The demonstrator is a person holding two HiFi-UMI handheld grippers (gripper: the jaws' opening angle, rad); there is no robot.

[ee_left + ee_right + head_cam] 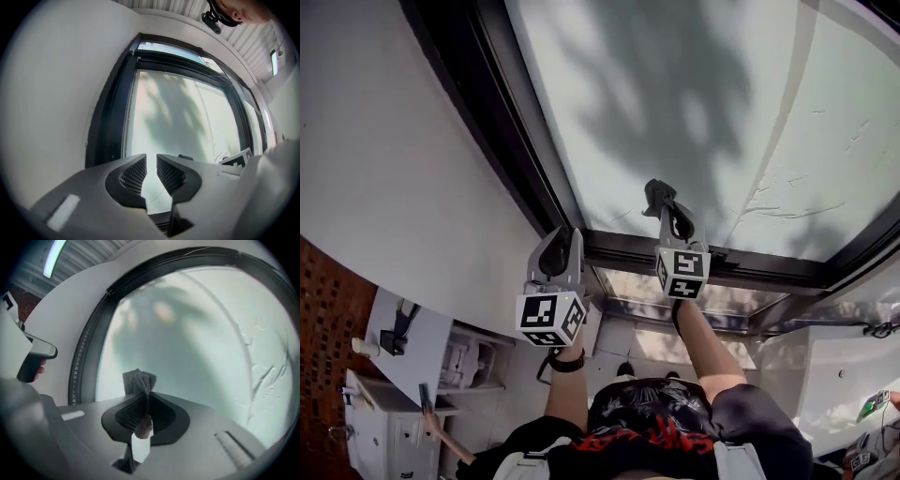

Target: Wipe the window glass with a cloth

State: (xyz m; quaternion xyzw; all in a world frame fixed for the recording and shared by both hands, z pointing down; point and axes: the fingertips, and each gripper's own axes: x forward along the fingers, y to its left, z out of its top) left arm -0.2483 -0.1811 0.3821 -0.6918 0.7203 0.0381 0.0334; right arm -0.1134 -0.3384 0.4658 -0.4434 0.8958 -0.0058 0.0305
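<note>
The frosted window glass (675, 94) fills the upper head view inside a dark frame (511, 141). My right gripper (661, 204) is raised to the glass's lower edge and is shut on a bunched grey cloth (139, 380), which sticks out past the fingertips towards the glass (197, 343). The cloth (657, 194) looks close to the pane; I cannot tell whether it touches. My left gripper (561, 246) hangs lower left, by the frame's corner, with its jaws a little apart and nothing between them. In its own view the left gripper (151, 165) faces the glass (183, 117).
A white wall (403, 169) runs left of the frame. A horizontal dark bar (750, 267) crosses below the pane. White cabinets (403, 384) stand low left beside a brick surface (323, 309). Scratch marks (787, 211) show on the glass at the right.
</note>
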